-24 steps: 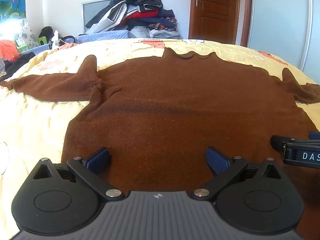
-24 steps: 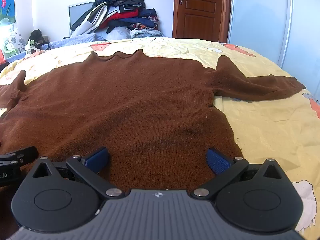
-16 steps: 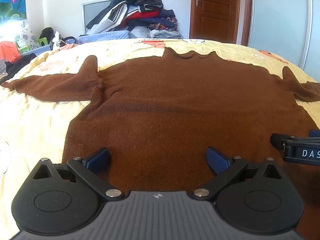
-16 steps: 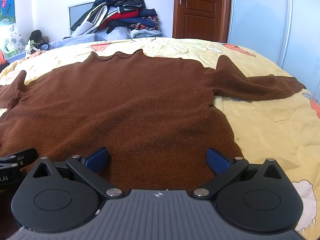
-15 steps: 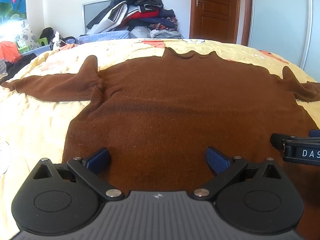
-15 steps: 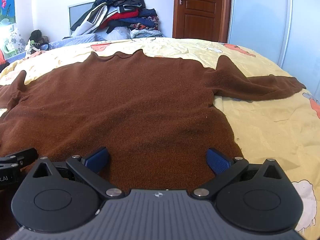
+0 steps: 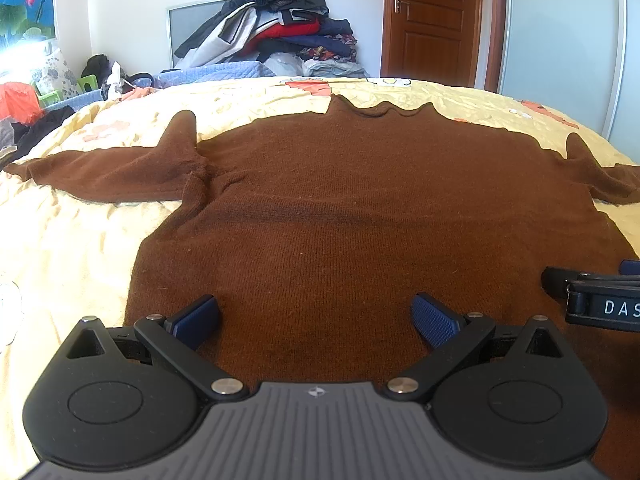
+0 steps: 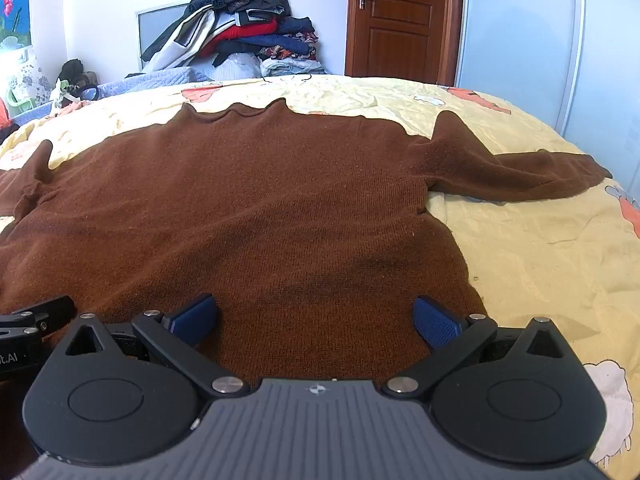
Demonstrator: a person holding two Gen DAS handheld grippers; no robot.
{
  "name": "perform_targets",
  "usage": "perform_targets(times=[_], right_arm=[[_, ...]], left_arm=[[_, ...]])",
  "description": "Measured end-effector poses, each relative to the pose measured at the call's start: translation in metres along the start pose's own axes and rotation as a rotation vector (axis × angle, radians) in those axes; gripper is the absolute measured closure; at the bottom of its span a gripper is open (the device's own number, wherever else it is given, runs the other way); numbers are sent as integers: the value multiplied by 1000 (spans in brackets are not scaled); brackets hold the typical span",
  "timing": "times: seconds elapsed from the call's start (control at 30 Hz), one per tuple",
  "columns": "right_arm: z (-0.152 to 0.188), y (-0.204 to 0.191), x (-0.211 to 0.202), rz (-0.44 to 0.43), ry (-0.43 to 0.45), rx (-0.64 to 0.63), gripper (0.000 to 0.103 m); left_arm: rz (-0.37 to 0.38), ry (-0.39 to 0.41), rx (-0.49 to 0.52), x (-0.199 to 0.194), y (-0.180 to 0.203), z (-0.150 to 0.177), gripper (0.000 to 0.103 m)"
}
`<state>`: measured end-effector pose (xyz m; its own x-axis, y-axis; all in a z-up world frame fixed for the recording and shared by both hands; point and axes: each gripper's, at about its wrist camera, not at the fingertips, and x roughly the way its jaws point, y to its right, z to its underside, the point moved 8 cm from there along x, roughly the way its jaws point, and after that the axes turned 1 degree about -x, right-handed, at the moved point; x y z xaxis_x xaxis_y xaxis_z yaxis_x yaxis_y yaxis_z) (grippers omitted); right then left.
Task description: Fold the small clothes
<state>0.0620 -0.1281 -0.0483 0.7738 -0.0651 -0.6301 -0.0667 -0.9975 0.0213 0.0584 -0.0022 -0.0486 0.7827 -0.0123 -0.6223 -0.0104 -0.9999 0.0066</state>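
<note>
Jaws spread wide and empty on both grippers, poised above a brown sweater's hem.

Left gripper (image 7: 316, 318) and right gripper (image 8: 316, 318) hover side by side over the sweater (image 7: 360, 208), which lies flat on a yellow bedsheet (image 8: 540, 248), sleeves stretched outward, collar toward a far clothes pile (image 7: 276, 28) near a wooden door (image 8: 400, 16).
</note>
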Motion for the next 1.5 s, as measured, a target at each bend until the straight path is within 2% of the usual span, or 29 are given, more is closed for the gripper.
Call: perform_targets(times=[1.37,1.47,1.5], right_arm=[[1,2,1,-1,1,-1,0],[-1,3,0,-25,-3,5,0],[-4,8,-3,-65,-10,6,0]], left_arm=[[-4,-5,0,1,2,0,0],[-4,-5,-1,1,2,0,0],[-3,-5,0,1,2,0,0]])
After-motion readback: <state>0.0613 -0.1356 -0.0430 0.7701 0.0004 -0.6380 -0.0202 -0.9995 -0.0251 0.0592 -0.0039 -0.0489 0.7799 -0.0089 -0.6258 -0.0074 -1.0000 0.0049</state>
